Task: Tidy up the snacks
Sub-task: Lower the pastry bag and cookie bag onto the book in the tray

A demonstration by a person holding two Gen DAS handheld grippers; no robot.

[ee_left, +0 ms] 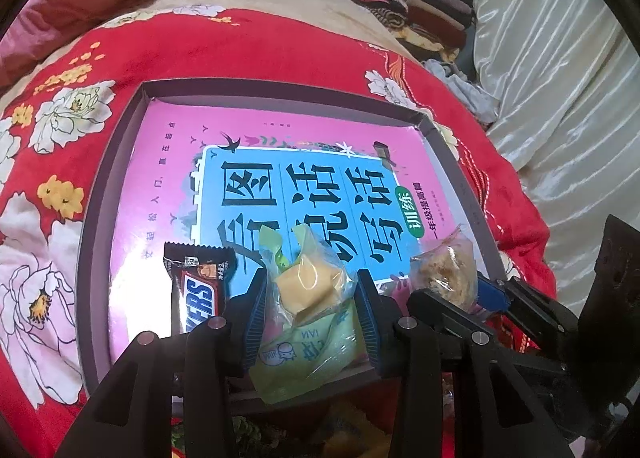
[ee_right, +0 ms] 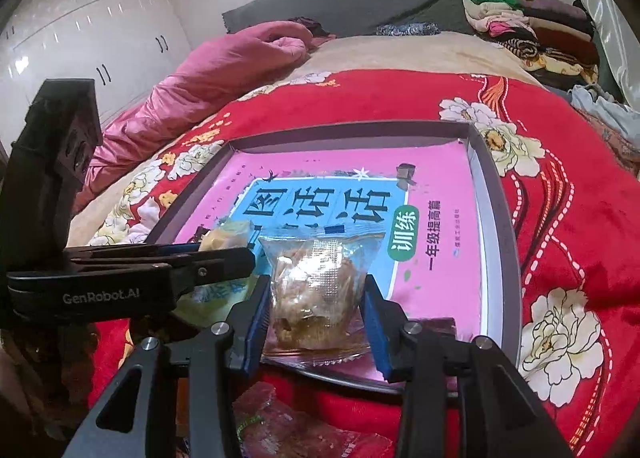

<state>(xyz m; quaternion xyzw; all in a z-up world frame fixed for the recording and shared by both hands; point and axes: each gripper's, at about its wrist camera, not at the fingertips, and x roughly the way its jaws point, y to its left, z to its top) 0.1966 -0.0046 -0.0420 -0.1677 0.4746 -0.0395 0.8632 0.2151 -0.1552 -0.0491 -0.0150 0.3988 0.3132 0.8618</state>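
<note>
L gripper [ee_left: 312, 290] is clamping a yellow cake in a clear-green wrapper [ee_left: 308, 286], pads pressing both sides, pkg sitting over the near edge of the shallow box [ee_left: 120, 130] w/ the pink book [ee_left: 168, 146] inside. Snickers bar [ee_left: 196, 286] is lying just left of its left finger, on the book. R gripper [ee_right: 316, 298] is squeezing a brown pastry in a clear wrapper [ee_right: 316, 282], also over the box's near edge, just right of the L gripper. Red floral blanket [ee_right: 560, 218] is lying under the box.
</note>
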